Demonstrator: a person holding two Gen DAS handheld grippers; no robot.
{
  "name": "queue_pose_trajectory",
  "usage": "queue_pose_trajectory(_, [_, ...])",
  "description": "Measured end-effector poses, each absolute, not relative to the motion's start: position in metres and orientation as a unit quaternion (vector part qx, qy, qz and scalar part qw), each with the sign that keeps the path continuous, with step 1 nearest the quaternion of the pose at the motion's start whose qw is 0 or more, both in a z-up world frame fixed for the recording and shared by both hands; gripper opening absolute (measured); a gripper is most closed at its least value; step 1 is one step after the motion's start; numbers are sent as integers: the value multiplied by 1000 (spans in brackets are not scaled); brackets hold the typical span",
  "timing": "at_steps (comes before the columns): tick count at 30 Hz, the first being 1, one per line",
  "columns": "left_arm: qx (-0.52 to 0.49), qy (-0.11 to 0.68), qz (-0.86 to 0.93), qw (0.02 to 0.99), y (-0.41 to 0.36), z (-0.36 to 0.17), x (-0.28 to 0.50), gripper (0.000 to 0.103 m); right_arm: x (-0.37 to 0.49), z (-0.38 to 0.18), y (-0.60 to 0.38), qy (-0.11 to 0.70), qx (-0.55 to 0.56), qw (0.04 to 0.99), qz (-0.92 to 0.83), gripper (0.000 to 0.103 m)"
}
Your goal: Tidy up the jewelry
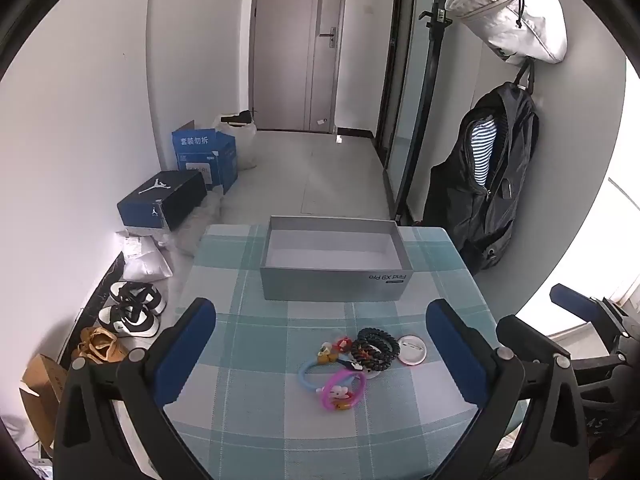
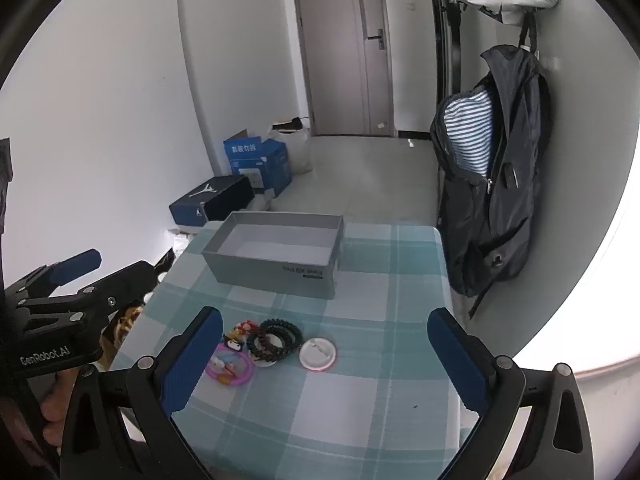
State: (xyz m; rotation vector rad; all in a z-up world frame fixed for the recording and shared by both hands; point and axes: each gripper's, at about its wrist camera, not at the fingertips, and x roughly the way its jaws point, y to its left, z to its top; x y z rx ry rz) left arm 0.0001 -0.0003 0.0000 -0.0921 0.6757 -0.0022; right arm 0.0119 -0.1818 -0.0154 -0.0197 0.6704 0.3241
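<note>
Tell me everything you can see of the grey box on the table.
The grey box is a lidless rectangular carton, apparently cardboard, matte silver-grey outside, white inside, and empty. Print on its near wall reads upside down. It sits flat on the checked tablecloth, toward the far edge, beyond the jewelry pile. Nothing touches it but the cloth.

Both views are evenly lit by cool daylight, entering from about three to four o'clock, where a window (image 1: 624, 240) is blown out to pure white glare. Soft shadows are cast toward nine o'clock beside the grey box (image 2: 276, 254). Strong fisheye bending is seen at the rims, ringed by black vignette. Focus is acceptably sharp centrally.
</note>
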Motion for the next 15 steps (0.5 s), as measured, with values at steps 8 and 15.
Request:
queue_pose_trajectory(8, [-49, 334, -9, 941, 3, -2, 0, 102, 10, -16, -183, 326, -18, 932, 155, 103])
queue_pose_trajectory(15, [-45, 334, -13, 941, 2, -5, -3, 102, 12, -17, -183, 326, -18, 933, 152, 103])
